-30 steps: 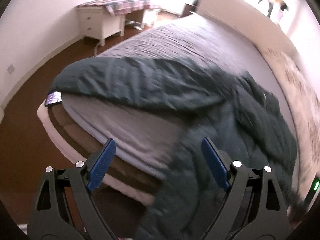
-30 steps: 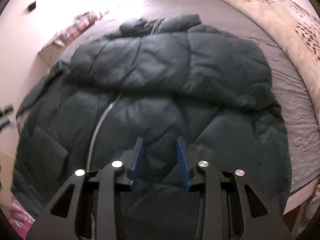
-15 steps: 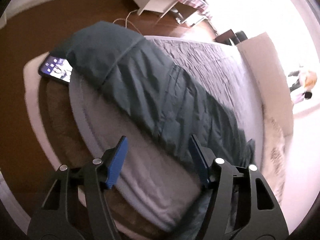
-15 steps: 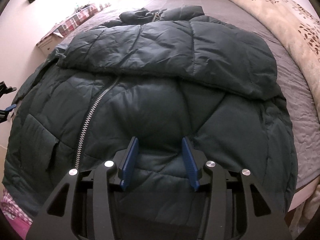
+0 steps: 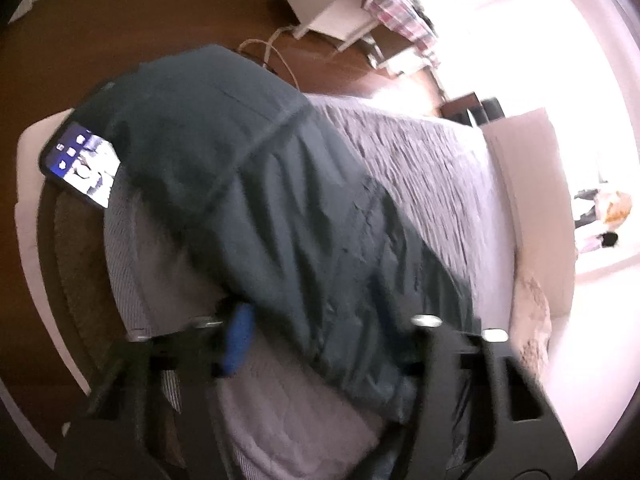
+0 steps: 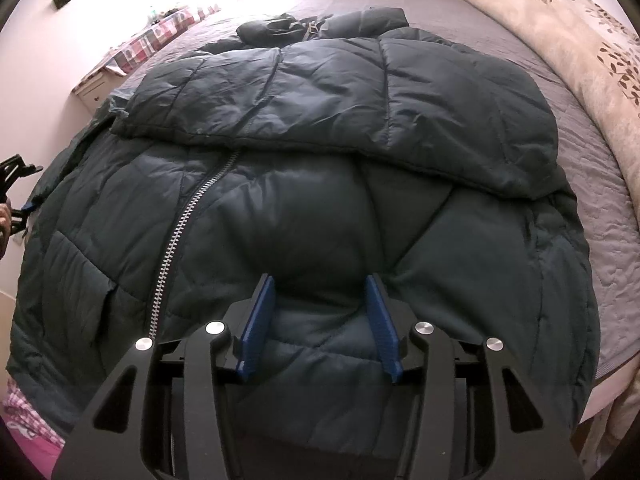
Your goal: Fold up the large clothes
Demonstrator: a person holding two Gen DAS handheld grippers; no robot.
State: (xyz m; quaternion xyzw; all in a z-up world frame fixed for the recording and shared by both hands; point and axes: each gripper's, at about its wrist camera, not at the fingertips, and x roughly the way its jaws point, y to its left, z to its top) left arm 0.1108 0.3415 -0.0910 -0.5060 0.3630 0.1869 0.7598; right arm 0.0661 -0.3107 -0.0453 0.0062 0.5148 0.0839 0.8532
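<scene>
Right wrist view, right gripper [image 6: 320,320] part-open astride puffer jacket [image 6: 340,120] fold — left gripper [image 5: 316,332] spread wide around sleeve [image 5: 248,184]

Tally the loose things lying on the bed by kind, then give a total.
Jacket: 1
Phone: 1
Floral duvet: 1
Total: 3

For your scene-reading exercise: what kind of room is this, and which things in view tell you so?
Most likely a bedroom: a wide bed with a grey quilted cover, a leaf-patterned duvet along one side, and a white drawer unit against the wall.
</scene>
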